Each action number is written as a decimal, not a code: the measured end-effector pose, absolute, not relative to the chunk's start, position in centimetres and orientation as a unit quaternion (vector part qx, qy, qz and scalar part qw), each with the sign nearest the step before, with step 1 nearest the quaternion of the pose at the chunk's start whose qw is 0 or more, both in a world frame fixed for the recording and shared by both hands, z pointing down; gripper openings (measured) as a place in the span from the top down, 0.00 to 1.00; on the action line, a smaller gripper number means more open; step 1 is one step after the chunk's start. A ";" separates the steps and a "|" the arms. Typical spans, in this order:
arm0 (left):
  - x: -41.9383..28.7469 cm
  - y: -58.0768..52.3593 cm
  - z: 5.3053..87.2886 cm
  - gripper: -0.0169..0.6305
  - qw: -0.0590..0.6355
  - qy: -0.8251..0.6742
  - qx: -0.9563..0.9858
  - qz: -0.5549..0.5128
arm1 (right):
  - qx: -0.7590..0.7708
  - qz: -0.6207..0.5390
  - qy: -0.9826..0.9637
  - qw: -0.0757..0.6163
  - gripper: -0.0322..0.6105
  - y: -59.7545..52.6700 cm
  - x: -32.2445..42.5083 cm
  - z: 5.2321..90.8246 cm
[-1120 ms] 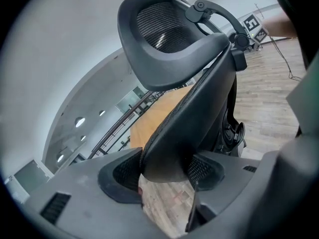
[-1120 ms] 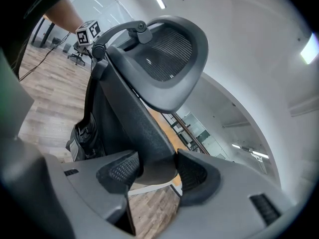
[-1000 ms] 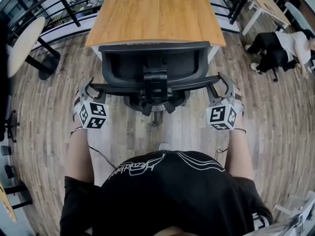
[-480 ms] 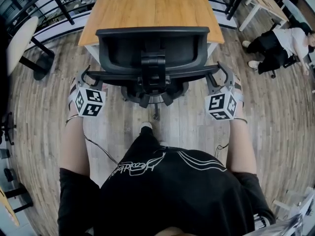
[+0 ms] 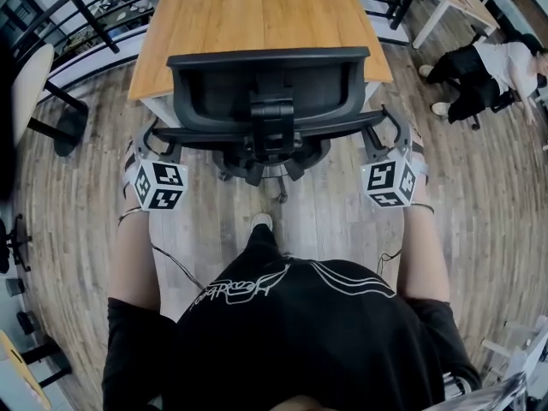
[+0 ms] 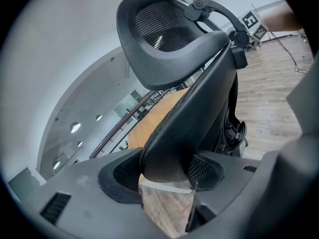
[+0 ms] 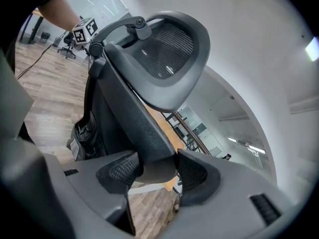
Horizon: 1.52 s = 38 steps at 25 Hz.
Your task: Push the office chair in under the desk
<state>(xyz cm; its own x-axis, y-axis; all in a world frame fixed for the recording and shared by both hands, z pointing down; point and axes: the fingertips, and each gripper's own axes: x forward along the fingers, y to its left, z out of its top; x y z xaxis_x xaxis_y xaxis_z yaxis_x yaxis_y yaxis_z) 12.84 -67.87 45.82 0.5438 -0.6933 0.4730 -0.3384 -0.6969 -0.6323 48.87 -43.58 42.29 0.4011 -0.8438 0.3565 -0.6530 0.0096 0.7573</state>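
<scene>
Nearest to me, both forearms reach forward, one on each side of the office chair (image 5: 272, 122). The left gripper (image 5: 151, 144) has its jaws clenched on the left edge of the backrest (image 5: 214, 84); the left gripper view shows both pads (image 6: 124, 174) pressed against that rim. The right gripper (image 5: 390, 137) has its jaws clenched on the right edge in the same way. I hold the two edges at matched height so that the push acts evenly and the chair does not swivel on its base.

The chair stands on the wooden floor (image 5: 77, 187) directly ahead of me, with its backrest toward me and its seat facing the counter (image 5: 257, 11). In the head view the top of the backrest overlaps the counter's near edge. I judge the seat to be partly underneath, but I cannot tell how far.

Beside the counter runs a dark railing (image 5: 90, 22). A seated person (image 5: 479, 71) is well apart, at the far right.
</scene>
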 end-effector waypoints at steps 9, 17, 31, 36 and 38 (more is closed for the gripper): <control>16.2 -73.9 45.9 0.60 0.245 0.299 -0.846 -0.367 | 0.706 -0.095 -0.528 0.462 0.55 -48.7 51.6 42.4; 19.5 -83.3 45.5 0.60 0.238 0.291 -0.849 -0.373 | 0.704 -0.081 -0.526 0.471 0.55 -58.0 54.8 41.8; 20.9 -85.8 45.0 0.60 0.255 0.284 -0.852 -0.359 | 0.720 -0.082 -0.511 0.462 0.54 -58.7 54.8 41.7; 21.4 -86.3 45.4 0.60 0.261 0.280 -0.853 -0.356 | 0.726 -0.083 -0.505 0.459 0.55 -58.7 54.9 42.2; 21.5 -86.4 45.4 0.60 0.263 0.277 -0.853 -0.357 | 0.728 -0.084 -0.504 0.457 0.54 -58.6 54.9 42.3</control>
<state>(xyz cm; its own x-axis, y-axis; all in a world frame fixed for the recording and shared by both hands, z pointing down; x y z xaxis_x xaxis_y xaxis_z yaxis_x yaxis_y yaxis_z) 21.49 -86.37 45.45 0.5915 -0.6600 0.4632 -0.2851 -0.7085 -0.6456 54.92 -58.60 42.28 0.4782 -0.8101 0.3392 -0.6572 -0.0739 0.7500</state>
